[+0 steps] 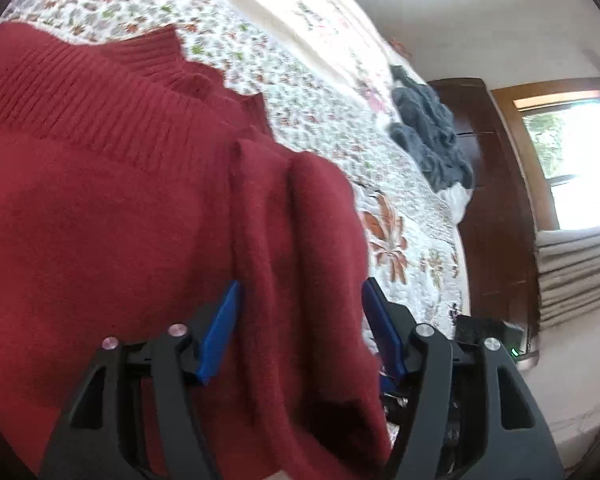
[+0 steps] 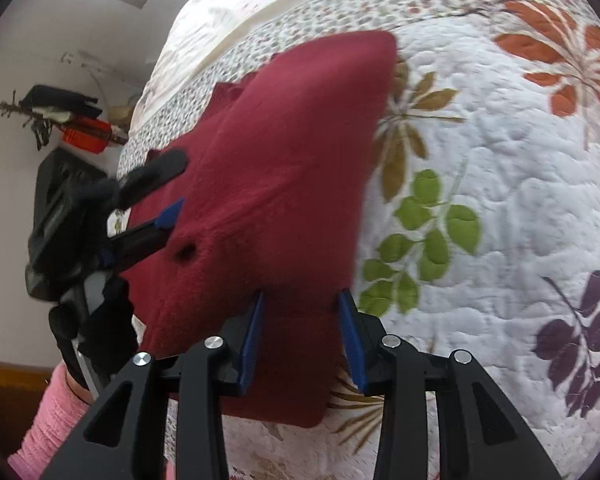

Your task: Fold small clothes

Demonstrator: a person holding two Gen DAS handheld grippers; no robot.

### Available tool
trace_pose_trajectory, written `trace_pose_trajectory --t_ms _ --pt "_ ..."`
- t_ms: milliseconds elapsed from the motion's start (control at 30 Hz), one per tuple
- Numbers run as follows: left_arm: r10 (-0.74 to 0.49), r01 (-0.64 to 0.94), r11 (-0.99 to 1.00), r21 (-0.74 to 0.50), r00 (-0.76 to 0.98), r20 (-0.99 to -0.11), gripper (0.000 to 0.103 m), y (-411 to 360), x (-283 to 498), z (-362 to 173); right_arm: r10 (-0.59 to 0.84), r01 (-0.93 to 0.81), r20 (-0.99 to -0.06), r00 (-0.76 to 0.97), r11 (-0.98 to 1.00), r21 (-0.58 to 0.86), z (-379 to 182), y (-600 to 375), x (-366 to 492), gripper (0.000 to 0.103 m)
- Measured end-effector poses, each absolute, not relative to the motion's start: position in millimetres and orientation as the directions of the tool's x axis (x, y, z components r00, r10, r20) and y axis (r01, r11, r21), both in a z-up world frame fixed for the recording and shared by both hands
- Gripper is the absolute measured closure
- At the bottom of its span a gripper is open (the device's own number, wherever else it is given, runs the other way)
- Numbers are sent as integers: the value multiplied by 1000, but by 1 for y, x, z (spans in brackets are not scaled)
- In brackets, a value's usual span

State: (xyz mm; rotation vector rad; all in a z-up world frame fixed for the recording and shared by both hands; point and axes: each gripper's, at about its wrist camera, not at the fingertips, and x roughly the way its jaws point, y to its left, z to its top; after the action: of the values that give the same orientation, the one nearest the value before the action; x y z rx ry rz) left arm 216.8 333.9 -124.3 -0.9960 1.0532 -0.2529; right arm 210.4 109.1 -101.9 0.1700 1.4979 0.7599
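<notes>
- We see the red knit sweater (image 1: 140,208) filling the left and centre of the left wrist frame; its ribbed band runs across the upper left, and it lies over the floral quilt (image 1: 328,120).
- The left gripper (image 1: 300,304) has its blue fingers (image 1: 220,332) spread wide, with a fold of sweater between them; whether they press on the cloth, we cannot tell.
- In the right wrist frame, the sweater occupies the centre, raised above the quilt.
- The right gripper (image 2: 302,300) also stands parted, cloth lying between the blue pads (image 2: 352,340); contact is unclear.
- At the left of that frame, a black-gloved hand (image 2: 76,216) with a pink sleeve (image 2: 48,420) holds the left gripper against the sweater edge.
- A grey-blue garment (image 1: 428,132) lies bunched on the quilt at upper right, well apart from the sweater.
- A window (image 1: 572,160) and dark wooden cabinet (image 1: 484,200) occupy the right.
</notes>
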Motion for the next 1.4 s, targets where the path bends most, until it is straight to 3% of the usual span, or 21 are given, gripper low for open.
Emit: trace_pose_trajectory --t_ms 333,467,600,700,1067,1400 --pt "-644 -212 578 -788 475 -599 40 313 232 -124 486 -433 -871 -78 770 469 -99 128 203 61" --pt "-605 -158 680 -716 431 -669 41 288 243 -115 491 -431 -868 -77 769 473 -101 129 203 61" --pt "-545 -167 744 -647 407 -733 78 275 251 -114 495 -425 -866 -76 769 477 -101 126 203 60" --pt "-517 -163 760 -629 434 -738 88 274 250 -105 518 -405 -852 -81 763 503 -100 118 204 60" --pt "-518 -101 718 -689 583 -625 90 319 201 -61 626 -346 -780 -20 727 593 -74 74 201 60" --pt "-438 -152 716 -681 661 -609 90 413 148 -36 636 -377 -769 -64 698 609 -77 99 191 60"
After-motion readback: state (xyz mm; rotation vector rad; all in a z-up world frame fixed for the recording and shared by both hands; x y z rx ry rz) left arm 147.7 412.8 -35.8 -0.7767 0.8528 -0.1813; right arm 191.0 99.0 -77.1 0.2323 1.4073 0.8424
